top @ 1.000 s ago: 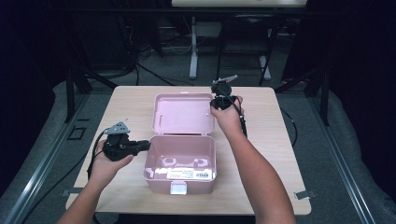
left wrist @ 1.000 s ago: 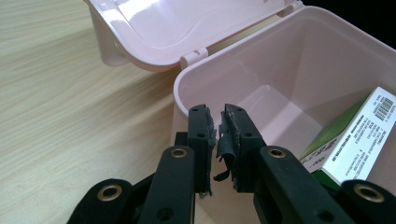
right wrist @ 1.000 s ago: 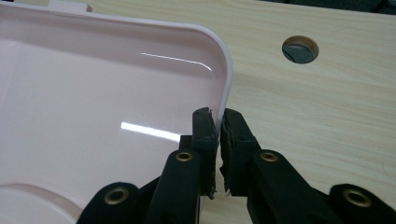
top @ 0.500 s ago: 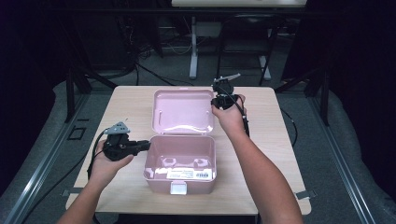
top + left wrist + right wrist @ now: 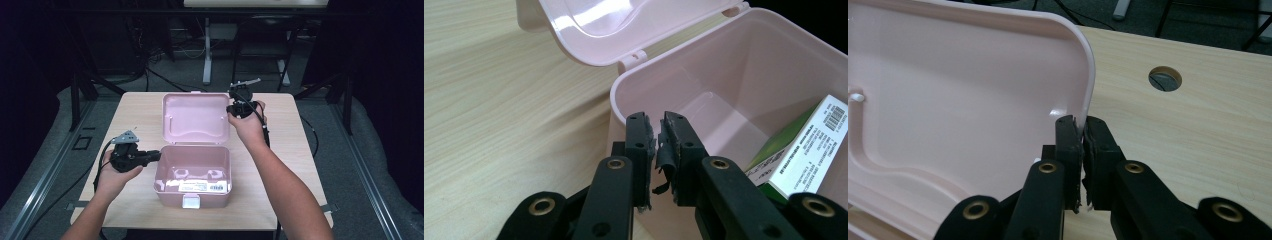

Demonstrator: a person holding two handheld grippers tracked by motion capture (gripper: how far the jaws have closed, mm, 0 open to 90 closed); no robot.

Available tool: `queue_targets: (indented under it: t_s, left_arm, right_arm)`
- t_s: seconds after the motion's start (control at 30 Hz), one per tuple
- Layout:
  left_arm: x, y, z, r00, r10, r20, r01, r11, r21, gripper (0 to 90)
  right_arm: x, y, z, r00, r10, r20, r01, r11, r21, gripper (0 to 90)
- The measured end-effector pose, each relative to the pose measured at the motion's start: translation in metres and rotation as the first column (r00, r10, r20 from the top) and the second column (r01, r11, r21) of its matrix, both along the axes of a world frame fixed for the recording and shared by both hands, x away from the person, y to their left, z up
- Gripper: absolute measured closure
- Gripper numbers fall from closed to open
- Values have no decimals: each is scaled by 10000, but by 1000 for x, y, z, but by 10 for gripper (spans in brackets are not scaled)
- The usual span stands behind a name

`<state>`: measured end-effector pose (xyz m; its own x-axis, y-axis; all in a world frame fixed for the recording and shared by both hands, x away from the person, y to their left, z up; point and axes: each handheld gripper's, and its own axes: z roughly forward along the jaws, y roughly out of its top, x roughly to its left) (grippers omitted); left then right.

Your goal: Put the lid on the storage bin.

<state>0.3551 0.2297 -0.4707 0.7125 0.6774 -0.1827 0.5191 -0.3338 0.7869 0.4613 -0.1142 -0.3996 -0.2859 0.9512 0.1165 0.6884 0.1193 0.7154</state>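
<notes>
High view, pink box [image 5: 192, 172], white barcode label [image 5: 202, 186]

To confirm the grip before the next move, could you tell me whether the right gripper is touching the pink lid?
Touching: in the right gripper view, the right gripper pinches the pink lid by its edge.

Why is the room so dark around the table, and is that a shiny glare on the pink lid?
High view: light falls on the table, surroundings stay dark. Left gripper view: bright glare on the lid, near tongs soft. Right gripper view: a small highlight on the lid's edge.
</notes>
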Motion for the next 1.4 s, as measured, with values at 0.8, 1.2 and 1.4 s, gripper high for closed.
queue_targets:
  t_s: [0.8,1.2,1.4]
  left_arm:
    - [0,0,-1,10000,43,-1,-43,10000,-87,819]
    - [0,1,0,9999,101,37,-101,9999,-89,835]
    - [-1,0,0,9999,133,34,-133,9999,-63,836]
  right_arm:
    - [-38,-8,17,9924,589,1082,-613,9979,188,870]
    - [-65,-11,20,9813,905,1699,-961,9951,245,872]
    - [-75,-12,21,9764,1006,1910,-1070,9940,235,872]
